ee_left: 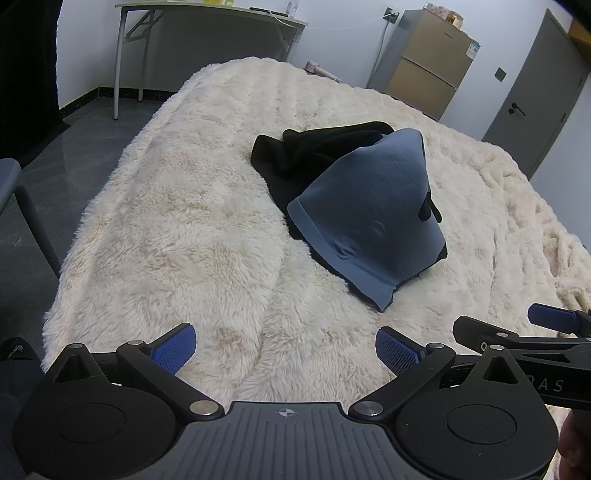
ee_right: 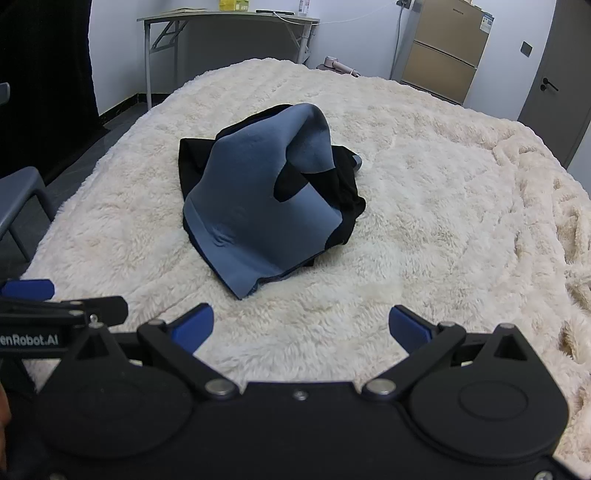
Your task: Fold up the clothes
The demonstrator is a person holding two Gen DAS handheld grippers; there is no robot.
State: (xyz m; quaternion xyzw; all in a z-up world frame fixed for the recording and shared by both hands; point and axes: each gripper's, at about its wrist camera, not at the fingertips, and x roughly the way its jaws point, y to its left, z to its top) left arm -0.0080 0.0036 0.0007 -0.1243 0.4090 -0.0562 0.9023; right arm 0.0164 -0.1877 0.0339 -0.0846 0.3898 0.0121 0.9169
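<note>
A blue and black garment (ee_left: 365,210) lies heaped in a peaked pile on the cream fluffy blanket (ee_left: 184,229), its blue hem facing me. The right wrist view shows the same garment (ee_right: 255,206) on the blanket (ee_right: 424,221), left of centre. My left gripper (ee_left: 286,349) hovers open above the blanket, short of the pile, nothing between its blue pads. My right gripper (ee_right: 301,330) is open too, just in front of the pile's near hem. Each gripper shows at the other view's edge: the right gripper (ee_left: 517,332) and the left gripper (ee_right: 55,302).
A grey folding table (ee_right: 229,18) stands against the back wall. A brown cabinet (ee_right: 443,48) and a grey door (ee_right: 557,74) are at the right. A dark chair (ee_left: 14,206) stands at the blanket's left edge. A pink object (ee_right: 338,65) lies beyond the blanket's far edge.
</note>
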